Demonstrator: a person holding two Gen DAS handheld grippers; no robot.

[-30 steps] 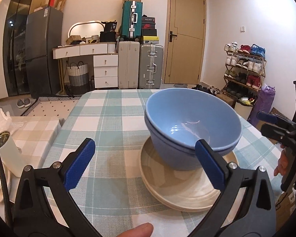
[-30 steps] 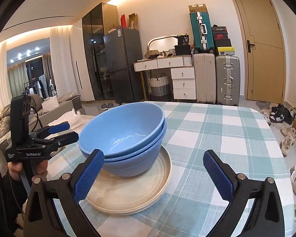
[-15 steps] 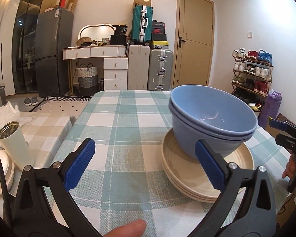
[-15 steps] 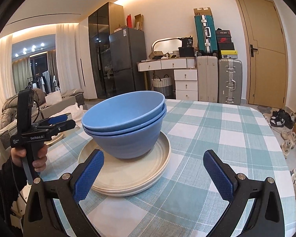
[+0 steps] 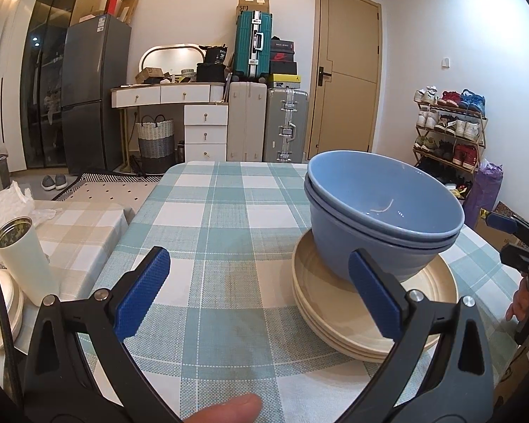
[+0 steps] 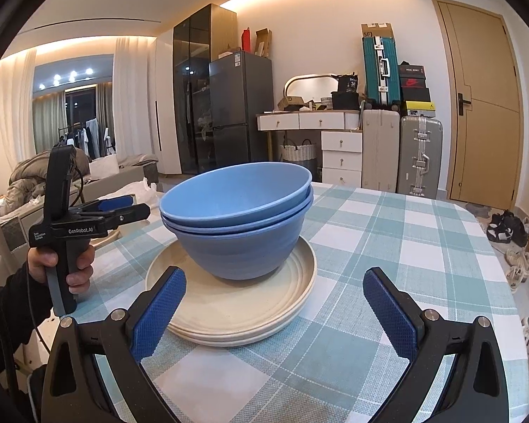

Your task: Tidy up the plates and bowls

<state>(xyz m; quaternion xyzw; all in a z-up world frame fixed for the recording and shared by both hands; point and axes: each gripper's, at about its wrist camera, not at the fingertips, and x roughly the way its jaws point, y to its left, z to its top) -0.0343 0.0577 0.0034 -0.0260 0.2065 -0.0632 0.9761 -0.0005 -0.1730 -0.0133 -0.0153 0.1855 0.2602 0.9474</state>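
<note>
— Checked cloth in teal and white covers the tabletop (image 6: pixel 388 246), and the room behind is crowded: a fridge (image 5: pixel 95 98), a white dresser (image 5: pixel 180 105), stacked suitcases (image 5: pixel 254 46), a tan door (image 5: pixel 345 70) and a shoe rack (image 5: pixel 448 130). Where do the dishes sit?

— Two blue bowls (image 6: pixel 236 225), nested one inside the other, stand upright on a short stack of cream plates (image 6: pixel 243 313). The whole pile rests on the cloth, toward the near side of the tabletop in the right wrist view and off to the right in the left wrist view (image 5: pixel 381 218).

— And the left hand-held gripper (image 5: pixel 257 292)?

— Its jaws are spread wide with nothing between them but cloth. One blue pad (image 5: pixel 374 292) crosses in front of the plates (image 5: pixel 370 320) in the picture (whether it touches them cannot be told). Seen from the other side (image 6: pixel 123 208), it hangs above the left edge of the tabletop, apart from the bowls, gripped by a hand (image 6: pixel 63 264).

— The right hand-held gripper (image 6: pixel 275 313)?

— Also wide open and holding nothing, hovering just in front of the plates, its left pad (image 6: pixel 158 313) near their rim.

— Anything else nearby?

— A white tumbler (image 5: pixel 21 257) stands on a side surface left of the tabletop.
</note>
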